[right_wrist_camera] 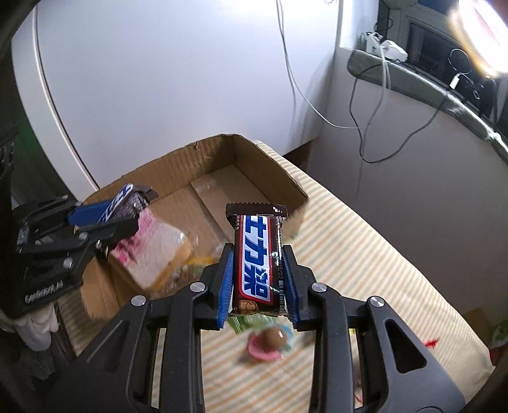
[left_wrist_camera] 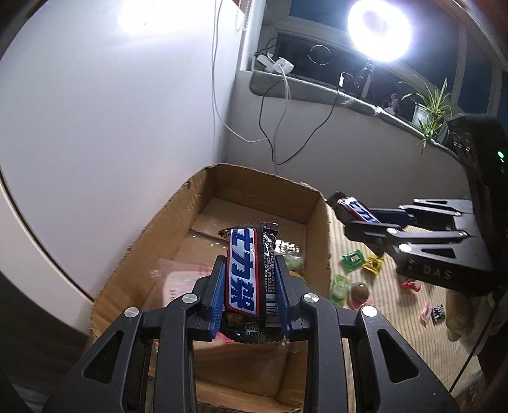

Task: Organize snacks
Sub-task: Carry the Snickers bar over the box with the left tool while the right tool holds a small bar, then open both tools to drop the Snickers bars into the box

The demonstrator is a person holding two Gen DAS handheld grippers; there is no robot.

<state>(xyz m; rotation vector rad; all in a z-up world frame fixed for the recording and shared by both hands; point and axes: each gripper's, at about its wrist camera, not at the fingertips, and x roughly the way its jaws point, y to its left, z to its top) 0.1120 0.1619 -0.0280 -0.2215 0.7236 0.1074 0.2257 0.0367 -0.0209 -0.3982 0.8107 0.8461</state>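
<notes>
Left gripper [left_wrist_camera: 250, 286] clamped on a brown chocolate bar [left_wrist_camera: 250, 279] with blue lettering, bar upright between the blue pads [left_wrist_camera: 219, 286], held above the open cardboard box [left_wrist_camera: 317, 235]. Seen from the right wrist view, the same left gripper [right_wrist_camera: 127, 216] sits at the left over the box's near-left corner, bar end poking out past the fingertips.

Right gripper [right_wrist_camera: 257, 270] clamped on a second chocolate bar [right_wrist_camera: 257, 254] of the same kind, also upright, held over the striped cloth [right_wrist_camera: 365, 254] just right of the box [right_wrist_camera: 270, 165]. From the left wrist view the right gripper [left_wrist_camera: 358, 219] shows at right, its bar [left_wrist_camera: 352, 206] sticking out toward the box's right wall.

Inside the box: a pink-and-tan packet [right_wrist_camera: 155, 251], blurred, plus green wrapped sweets [left_wrist_camera: 293, 262] near the right wall.

Loose on the cloth right of the box: green packets [left_wrist_camera: 352, 259], a yellow packet [left_wrist_camera: 374, 263], a brown chocolate ball on a pink wrapper [right_wrist_camera: 270, 341], a red wrapper [left_wrist_camera: 411, 284], a pink packet [left_wrist_camera: 425, 313] and a dark packet [left_wrist_camera: 438, 313].

Far side: white wall, windowsill [left_wrist_camera: 317, 85] with cables [left_wrist_camera: 276, 127], a bright lamp [left_wrist_camera: 379, 30], a potted plant [left_wrist_camera: 428, 104].
</notes>
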